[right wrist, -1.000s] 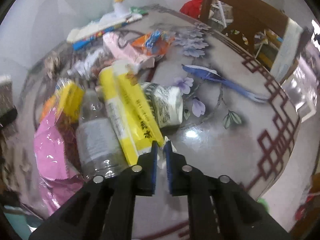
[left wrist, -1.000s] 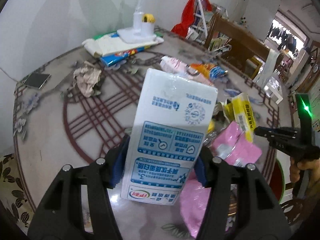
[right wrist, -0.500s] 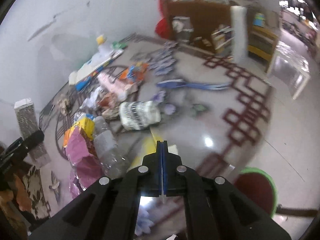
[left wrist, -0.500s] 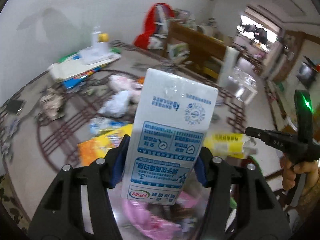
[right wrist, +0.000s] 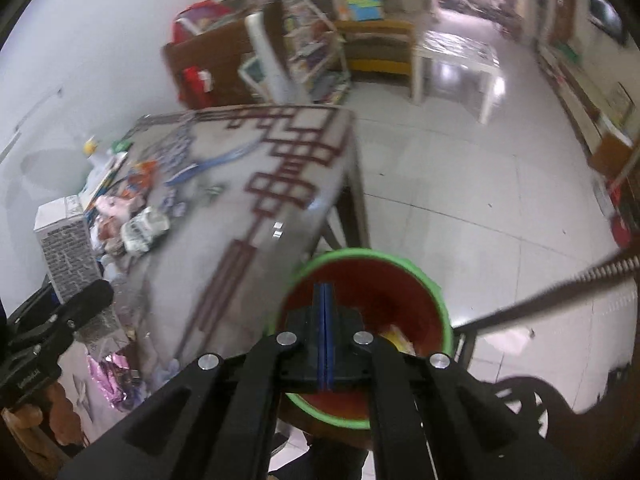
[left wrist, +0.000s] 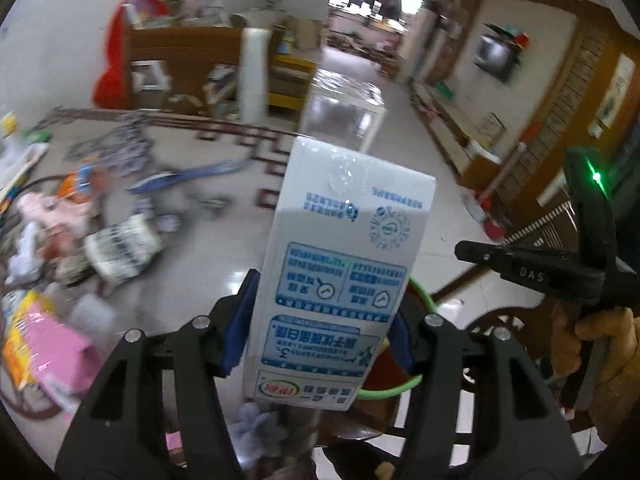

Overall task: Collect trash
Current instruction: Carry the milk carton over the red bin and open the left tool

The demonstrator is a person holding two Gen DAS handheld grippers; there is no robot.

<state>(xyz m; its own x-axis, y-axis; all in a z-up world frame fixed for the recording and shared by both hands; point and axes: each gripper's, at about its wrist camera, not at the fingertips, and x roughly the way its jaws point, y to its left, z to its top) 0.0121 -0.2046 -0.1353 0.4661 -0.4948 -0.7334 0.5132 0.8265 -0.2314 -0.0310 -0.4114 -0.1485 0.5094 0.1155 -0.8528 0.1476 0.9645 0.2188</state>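
Meanwhile, the left gripper [left wrist: 320, 344] is clamping a white milk carton [left wrist: 340, 276] between its blue pads, holding it upright with the printing upside down toward the camera. In the right wrist view that same carton [right wrist: 66, 248] is showing at the left edge, raised above the worktop [right wrist: 256, 208] near its edge. The right gripper [right wrist: 325, 336] is hanging over a red bin [right wrist: 384, 304] with a green rim, its blue-padded fingers pressed together with nothing visible between them. Some yellowish scrap is lying inside the bin, though what it is cannot be made out. More trash is lying scattered on the worktop: a pink wrapper [left wrist: 52, 356], a crumpled black-and-white pack [left wrist: 120, 244] and an orange packet [left wrist: 78, 176], all blurred. The bin is sitting just beside the worktop's corner, lower than its surface.
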